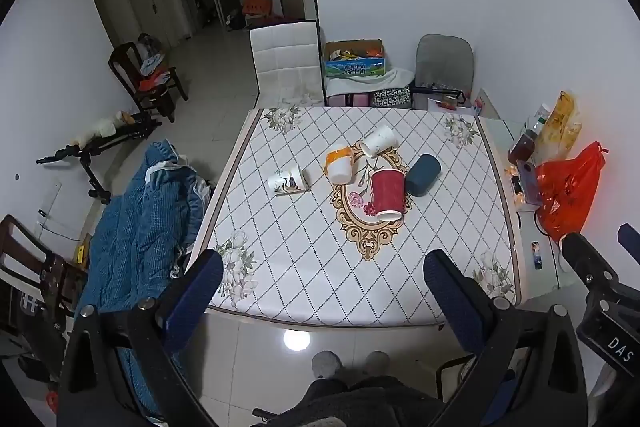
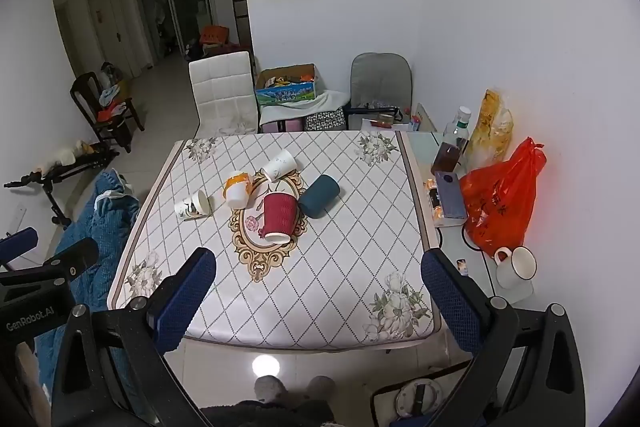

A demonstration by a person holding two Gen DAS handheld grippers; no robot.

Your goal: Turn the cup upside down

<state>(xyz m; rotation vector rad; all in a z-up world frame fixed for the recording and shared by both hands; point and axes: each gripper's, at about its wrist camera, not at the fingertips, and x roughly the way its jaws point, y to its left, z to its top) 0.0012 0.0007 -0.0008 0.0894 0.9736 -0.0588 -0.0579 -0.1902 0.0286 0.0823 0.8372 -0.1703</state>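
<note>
Both pairs of tongs hung above the near edge of the table, well short of the cups. The left gripper (image 1: 322, 275) had its blue-padded fingers (image 1: 196, 291) spread wide and held nothing; the right gripper (image 2: 318, 279) was spread just as wide, likewise touching nothing. Five cups lay tipped on their sides on the table (image 1: 304, 267), which wore a glossy white cloth with a diamond grid, flower corners and a gold scrolled oval at its centre. A ribbed red cup (image 1: 387, 193) lay on the oval, mouth toward the camera, with a smooth dark teal cup (image 1: 422, 174) just beside it. A white and orange cup (image 1: 339, 163), a plain white paper cup (image 1: 378, 141) and a white printed cup (image 1: 289, 179) lay nearby. In the right wrist view, the left tool's body read "GenRobot.AI". A crinkled red plastic bag (image 2: 500, 199) sat on the side counter beside a white enamel mug (image 2: 516, 265).
</note>
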